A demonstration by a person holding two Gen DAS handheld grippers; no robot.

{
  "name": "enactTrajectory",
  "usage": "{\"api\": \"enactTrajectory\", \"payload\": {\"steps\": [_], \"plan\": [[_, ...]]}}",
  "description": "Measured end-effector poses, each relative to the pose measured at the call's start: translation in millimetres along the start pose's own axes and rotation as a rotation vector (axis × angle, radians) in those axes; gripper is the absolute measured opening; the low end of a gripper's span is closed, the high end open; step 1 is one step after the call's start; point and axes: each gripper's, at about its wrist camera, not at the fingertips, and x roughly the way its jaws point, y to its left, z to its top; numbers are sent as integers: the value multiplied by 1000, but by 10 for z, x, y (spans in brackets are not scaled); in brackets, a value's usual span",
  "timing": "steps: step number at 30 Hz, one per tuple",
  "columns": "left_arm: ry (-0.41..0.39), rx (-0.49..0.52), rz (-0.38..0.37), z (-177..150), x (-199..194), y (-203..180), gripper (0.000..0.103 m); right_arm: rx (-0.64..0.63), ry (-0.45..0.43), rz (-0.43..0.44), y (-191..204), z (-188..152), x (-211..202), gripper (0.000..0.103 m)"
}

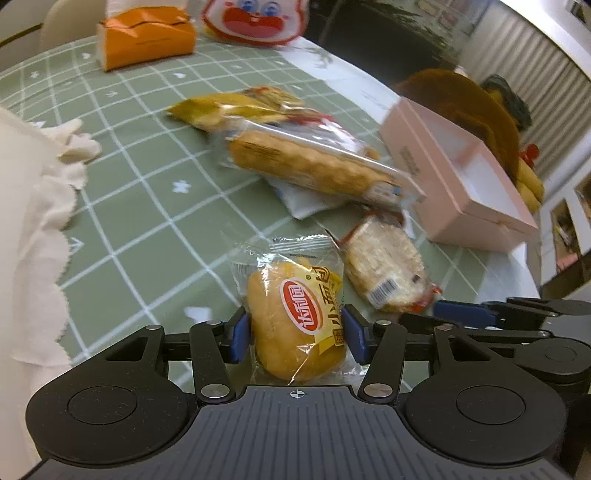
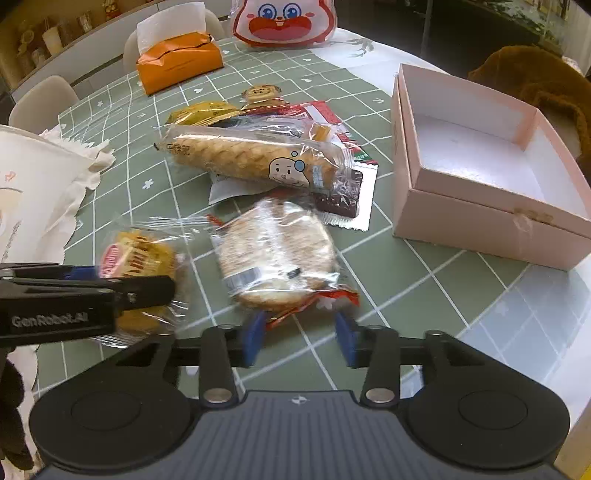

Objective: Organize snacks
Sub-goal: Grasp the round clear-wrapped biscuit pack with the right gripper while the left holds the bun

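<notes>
Crinkly clear wrap w/ the small bread bun sits between the left gripper pads, clamped: pickup step, next prob carry to pink box ahead-right. Right view: right gripper spread, empty, rice cracker pack just ahead, tail between tips; needs closing.

We see the far red-mouthed cartoon snack bag cut off by the top edge. The long clear-wrapped waffle roll hides part of the red-wrapped packet beneath, and the near bread bun's clear wrapper is blurred.
</notes>
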Motion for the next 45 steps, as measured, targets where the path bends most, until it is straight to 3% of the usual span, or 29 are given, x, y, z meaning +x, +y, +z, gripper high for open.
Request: {"api": "enactTrajectory", "payload": {"steps": [2, 5, 6, 9, 10, 15, 20, 22, 24, 25, 27, 30, 38, 45], "plan": [[10, 14, -14, -31, 12, -64, 57, 11, 5, 5, -31, -36, -26, 30], [18, 30, -2, -72, 27, -121, 56, -4, 9, 4, -50, -67, -59, 30], [15, 31, 13, -71, 21, -121, 56, -6, 13, 12, -60, -75, -78, 35], [2, 10, 48, -20, -5, -59, 56, -32, -3, 27, -50, -69, -158, 70], [-7, -5, 51, 5, -21, -24, 56, -48, -17, 21, -49, -62, -184, 73], [-33, -83, 64, 78, -60, 152, 56, -90, -38, 7, -33, 90, -130, 74], [-46, -101, 90, 124, -103, 258, 56, -50, -12, 15, -16, 222, 158, 76], [-47, -100, 93, 145, -111, 288, 56, -60, 8, 60, 61, 226, 176, 79], [-47, -102, 95, 161, -105, 311, 56, -109, 27, 181, 171, 208, 109, 78], [-46, -105, 95, 168, -99, 325, 56, -132, 19, 192, 227, 198, 71, 78], [-43, -111, 94, 180, -74, 348, 56, -165, -21, 129, 336, 201, 23, 79], [-46, -124, 107, 173, -68, 390, 56, -94, -45, 30, 357, 295, 95, 79], [-67, -172, 158, 201, -161, 576, 56, 128, 29, 20, 303, 586, 417, 80], [-48, -131, 154, 156, -167, 493, 56, 56, 64, 11, 340, 538, 396, 78]]}}
